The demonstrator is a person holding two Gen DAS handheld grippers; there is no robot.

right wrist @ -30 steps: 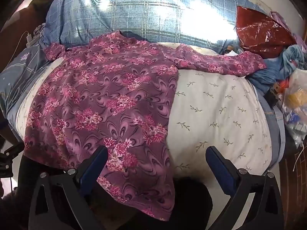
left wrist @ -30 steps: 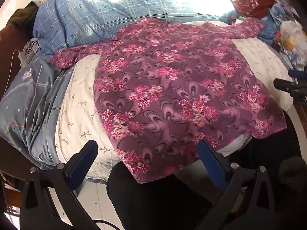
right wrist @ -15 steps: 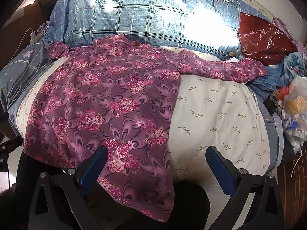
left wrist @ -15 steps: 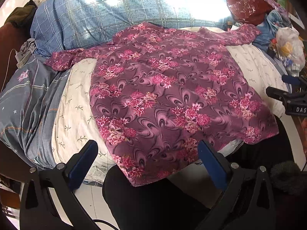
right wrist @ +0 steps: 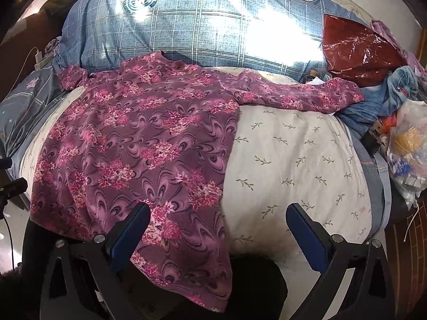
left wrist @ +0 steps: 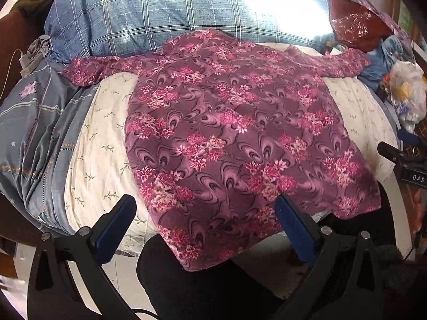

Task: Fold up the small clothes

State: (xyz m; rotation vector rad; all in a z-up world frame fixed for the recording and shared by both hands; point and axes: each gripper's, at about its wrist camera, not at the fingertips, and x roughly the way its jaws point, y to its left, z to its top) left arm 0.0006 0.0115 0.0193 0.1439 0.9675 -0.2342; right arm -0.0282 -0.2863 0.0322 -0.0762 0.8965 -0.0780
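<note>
A cream bedsheet printed with small leaf sprigs covers the near part of a bed, and on it lies the thing to be folded: a purple shirt with pink flowers, spread flat with both sleeves out to the sides and its collar toward a blue plaid pillow. The shirt's hem hangs off the sheet's near edge over a dark trouser leg of the person. Beyond the shirt's right sleeve sit a red plastic bag and a heap of blue clothes. The left gripper hovers over the hem with its fingers spread wide and empty; the right gripper hovers over the shirt's right side edge, also wide and empty. Folding seems not to have begun. To do the first fold well, each gripper should probably pinch just one layer at a sleeve or side seam, lift only slightly, and carry it across to the shirt's middle so the cloth stays smooth. Whether the shirt lies front or back up is hard to tell, and sun glare washes out part of the pillow. Its left sleeve end falls onto a grey blanket.
</note>
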